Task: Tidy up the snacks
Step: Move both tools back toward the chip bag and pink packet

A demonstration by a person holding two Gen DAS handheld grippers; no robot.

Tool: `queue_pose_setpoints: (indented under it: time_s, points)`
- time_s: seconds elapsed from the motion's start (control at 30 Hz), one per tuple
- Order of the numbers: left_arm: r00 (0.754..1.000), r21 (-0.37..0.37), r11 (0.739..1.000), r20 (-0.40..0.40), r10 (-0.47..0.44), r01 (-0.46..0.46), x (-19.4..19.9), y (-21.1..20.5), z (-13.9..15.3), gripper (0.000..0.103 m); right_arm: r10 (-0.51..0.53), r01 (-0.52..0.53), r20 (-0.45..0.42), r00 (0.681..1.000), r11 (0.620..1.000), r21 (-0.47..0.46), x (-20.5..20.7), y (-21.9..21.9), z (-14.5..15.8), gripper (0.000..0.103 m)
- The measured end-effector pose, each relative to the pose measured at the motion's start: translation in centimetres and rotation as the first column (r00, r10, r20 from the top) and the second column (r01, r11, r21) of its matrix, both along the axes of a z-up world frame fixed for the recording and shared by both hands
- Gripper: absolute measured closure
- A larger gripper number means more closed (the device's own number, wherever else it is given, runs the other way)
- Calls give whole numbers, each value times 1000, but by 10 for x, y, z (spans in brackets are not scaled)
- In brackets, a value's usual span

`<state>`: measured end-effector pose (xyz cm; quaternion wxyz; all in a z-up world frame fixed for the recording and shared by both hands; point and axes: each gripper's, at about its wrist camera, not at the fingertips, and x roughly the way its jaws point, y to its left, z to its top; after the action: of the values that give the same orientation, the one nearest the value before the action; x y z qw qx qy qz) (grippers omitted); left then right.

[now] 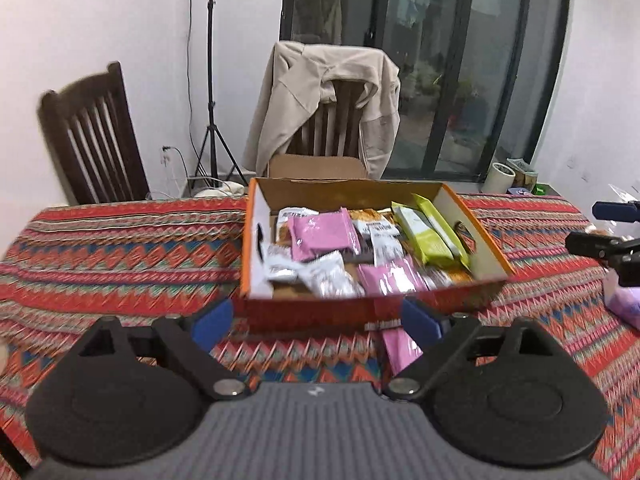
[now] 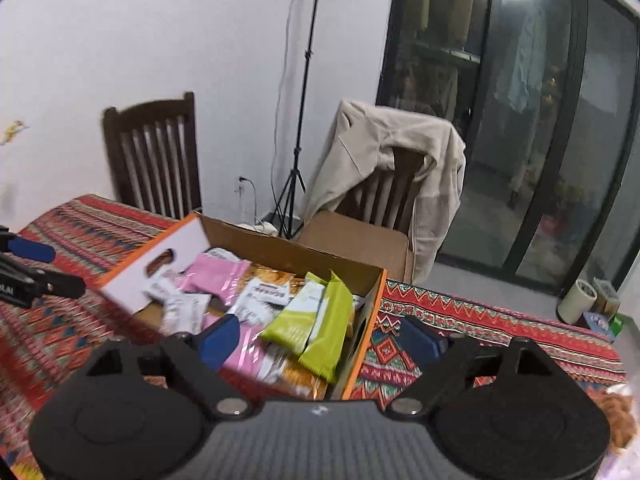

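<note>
I count one orange box [image 1: 490, 240] on the table, two green packets [image 1: 430, 232] at its right side, three pink packets [image 1: 320, 232], and two wooden chairs [image 1: 96, 136] on the far side.

Pink packet [image 1: 398, 350] — half hidden behind tool

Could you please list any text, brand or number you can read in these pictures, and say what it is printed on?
"LAI", the end of a cut-off word, on the left gripper at the right wrist view's edge.
Print on the snack packets in the box: too blurred to read.
Nothing else is legible.
</note>
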<state>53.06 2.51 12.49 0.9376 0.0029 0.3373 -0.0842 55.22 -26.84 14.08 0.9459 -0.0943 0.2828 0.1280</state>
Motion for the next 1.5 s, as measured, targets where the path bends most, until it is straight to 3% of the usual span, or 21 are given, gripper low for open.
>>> queue_pose_setpoints:
  time_s: [0.2, 0.4, 0.6, 0.73, 1.03, 1.5]
  points:
    - [993, 23, 1000, 121, 10, -13, -108, 13, 12, 2, 24, -23, 43, 999, 1000, -15, -93, -1, 11, 13]
    - [966, 31, 999, 259, 5, -14, -218, 25, -2, 0, 53, -55, 116, 992, 998, 14, -197, -2, -2, 5]
    - [952, 3, 999, 303, 42, -45, -302, 27, -26, 0, 58, -73, 132, 990, 990, 118, -282, -6, -38, 5]
    - [961, 8, 998, 270, 56, -60, -335, 19, -52, 0, 15, -32, 152, 988, 993, 116, -330, -5, -61, 5]
    - [979, 44, 999, 206, 6, -16, -361, 7, -92, 0, -43, 29, 99, 994, 990, 135, -398, -3, -111, 4]
    - [982, 44, 999, 188, -32, 24, -336, -4, -95, 0, -52, 39, 90, 995, 989, 144, -376, 1, -111, 4]
